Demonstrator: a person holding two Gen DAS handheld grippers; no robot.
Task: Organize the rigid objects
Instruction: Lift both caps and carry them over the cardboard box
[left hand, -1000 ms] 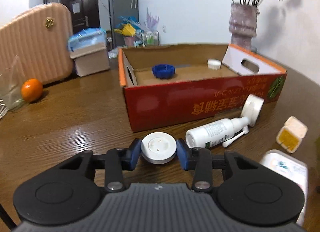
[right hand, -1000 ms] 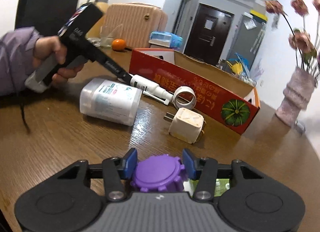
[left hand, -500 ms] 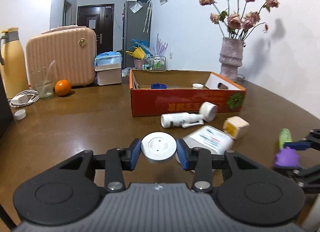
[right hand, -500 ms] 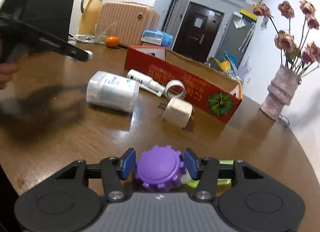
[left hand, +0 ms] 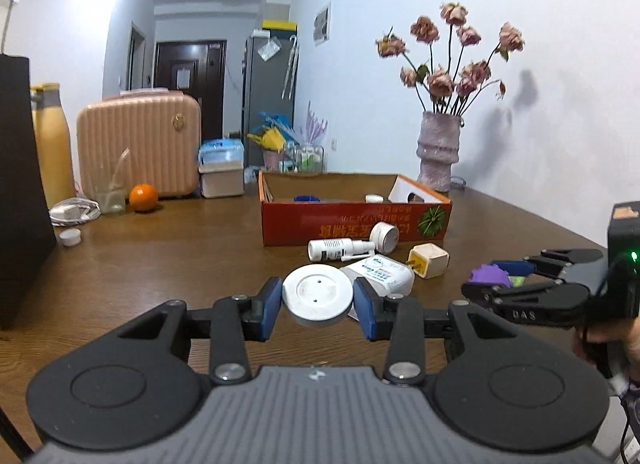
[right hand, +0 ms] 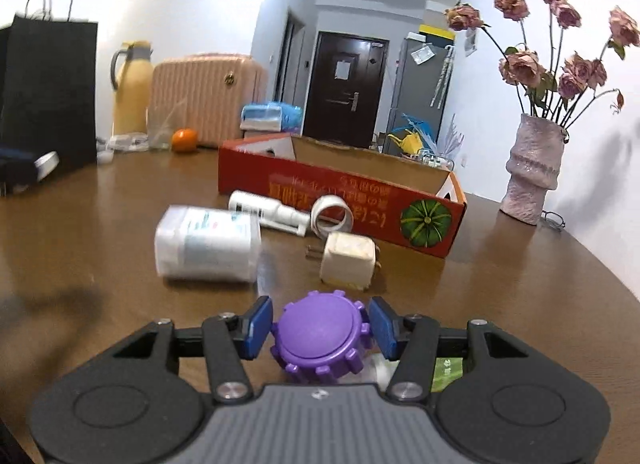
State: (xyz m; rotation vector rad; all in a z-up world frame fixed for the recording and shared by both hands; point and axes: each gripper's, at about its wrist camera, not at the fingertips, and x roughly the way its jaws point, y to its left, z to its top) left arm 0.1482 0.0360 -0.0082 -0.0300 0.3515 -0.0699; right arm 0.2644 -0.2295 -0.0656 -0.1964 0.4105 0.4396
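Left wrist view: left claw (left hand: pixel 318 302) clenched on a white round lid (left hand: pixel 318 296), blue pads pressing its rim on both sides, held above the brown desk (left hand: pixel 140 264). Looks light, stiff and smooth plastic, likely slippery at the rim; best gripped across the widest part, as now. Farther off, a red cardboard box (left hand: pixel 356 224) with a blue cap (left hand: pixel 306 198) and a small white cap (left hand: pixel 374 198) inside. Between claw and box, lying on the desk: a white spray bottle (left hand: pixel 340 249), a tape ring (left hand: pixel 385 233), a clear labelled jar (left hand: pixel 380 274), a cream plug adapter (left hand: pixel 428 260). At right, right claw (left hand: pixel 496 276) around a purple gear-shaped cap (left hand: pixel 490 275).

Right wrist view: right claw (right hand: pixel 320 330) grasping the purple cap, pads against its toothed rim; teeth give good purchase, also light and rigid. Something green (right hand: pixel 446 372) beneath, unclear.

Compared with a second ago: left claw pulled back from close to the box to well away, more room visible, lid unchanged in the grip. Right claw's jaws opened slightly around the cap early on; box and clutter now seen more head-on.
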